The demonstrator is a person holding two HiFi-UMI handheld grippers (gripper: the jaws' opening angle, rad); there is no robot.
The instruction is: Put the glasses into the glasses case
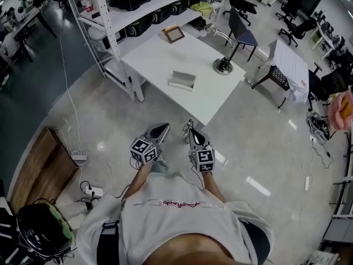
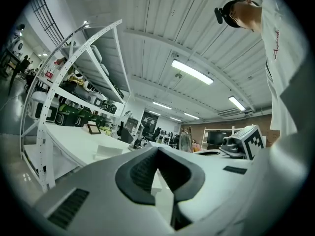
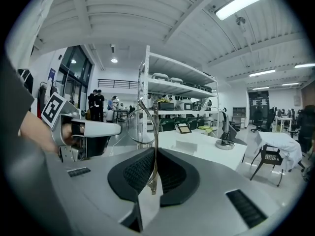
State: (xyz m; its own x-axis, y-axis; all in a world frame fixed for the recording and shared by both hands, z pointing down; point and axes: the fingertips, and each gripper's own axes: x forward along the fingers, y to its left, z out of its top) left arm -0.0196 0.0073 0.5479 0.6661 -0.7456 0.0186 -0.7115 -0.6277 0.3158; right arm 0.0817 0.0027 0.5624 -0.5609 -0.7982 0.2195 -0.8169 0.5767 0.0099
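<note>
Glasses (image 3: pixel 155 132) — pinched by one thin metal temple between the jaws of the right gripper (image 3: pixel 155 154), closed almost fully on it. Lens ring jutting up and to the left of the pads, rest of the frame out ahead of the tips. Seen at lower centre of the head view, above bare floor (image 1: pixel 259 142) and well apart from the table (image 1: pixel 160 57). Left gripper (image 2: pixel 157 154) alongside, jaws together with nothing between them.

Glasses case (image 1: pixel 182 80) lying near the middle of the white table, upper centre of the head view. Desk lamp (image 1: pixel 223 65) to its right, small picture frame (image 1: pixel 174 33) beyond it. Lid state not determinable at this range.

Judged step: carrying the glasses up to the table; placement not yet begun.

Recommended handling:
- Keep the grip on the temple firm but no tighter — thin wire, liable to bend or pivot.
- Approach the case from the near table edge, clear of the lamp base.
- Use the empty left gripper for steadying or opening the case.
- Lower the frame lengthwise into the case before parting the jaws.

Risk noted: frame swinging on a single-temple hold during travel.
</note>
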